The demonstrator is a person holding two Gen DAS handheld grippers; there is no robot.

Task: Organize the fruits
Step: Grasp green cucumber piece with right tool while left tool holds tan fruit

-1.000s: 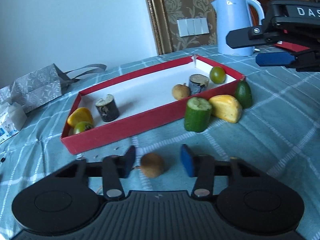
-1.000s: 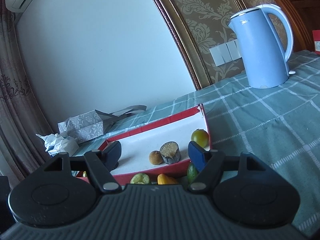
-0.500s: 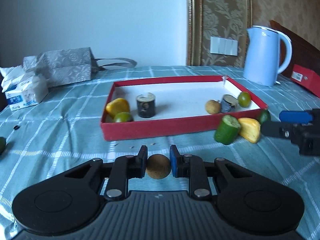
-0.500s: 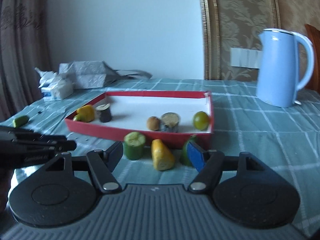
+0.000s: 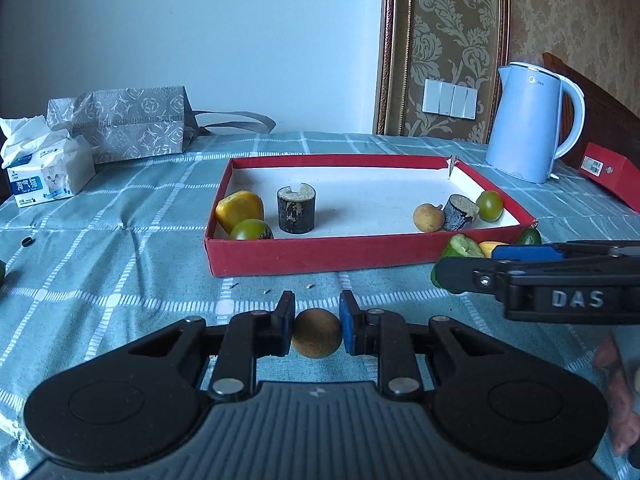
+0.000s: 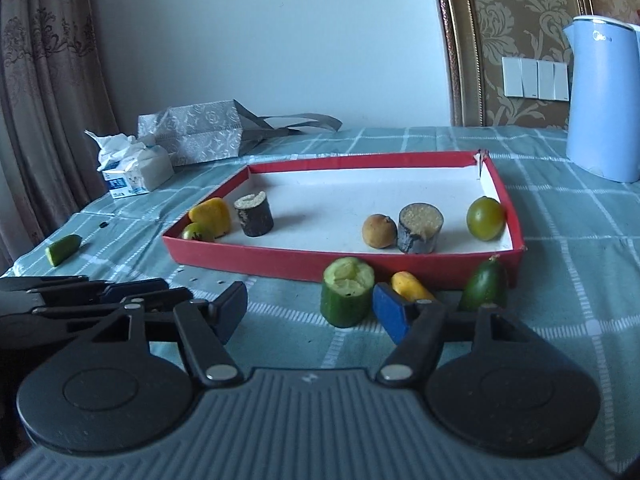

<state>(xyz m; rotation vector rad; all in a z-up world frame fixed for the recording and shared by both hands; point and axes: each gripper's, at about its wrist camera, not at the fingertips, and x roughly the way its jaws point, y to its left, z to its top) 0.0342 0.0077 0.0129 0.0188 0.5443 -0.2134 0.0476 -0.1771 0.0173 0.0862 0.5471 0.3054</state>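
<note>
Since a second ago the left gripper (image 5: 317,330) clamped the brown fruit (image 5: 317,333), which only its own camera shows, while the right gripper (image 6: 310,308) gapes empty near the cucumber chunk (image 6: 347,291), probably just above the checked tablecloth (image 6: 580,280), with the red tray (image 6: 304,266) at 12 o'clock.

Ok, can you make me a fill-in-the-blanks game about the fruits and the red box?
1. The left gripper is shut on a small round ____ fruit.
2. The right gripper has its fingers ____ and holds nothing.
3. The cut cucumber piece stands ____ the red tray, on the tablecloth.
4. The kettle behind the tray is light ____.

Missing words: brown; open; outside; blue
</note>
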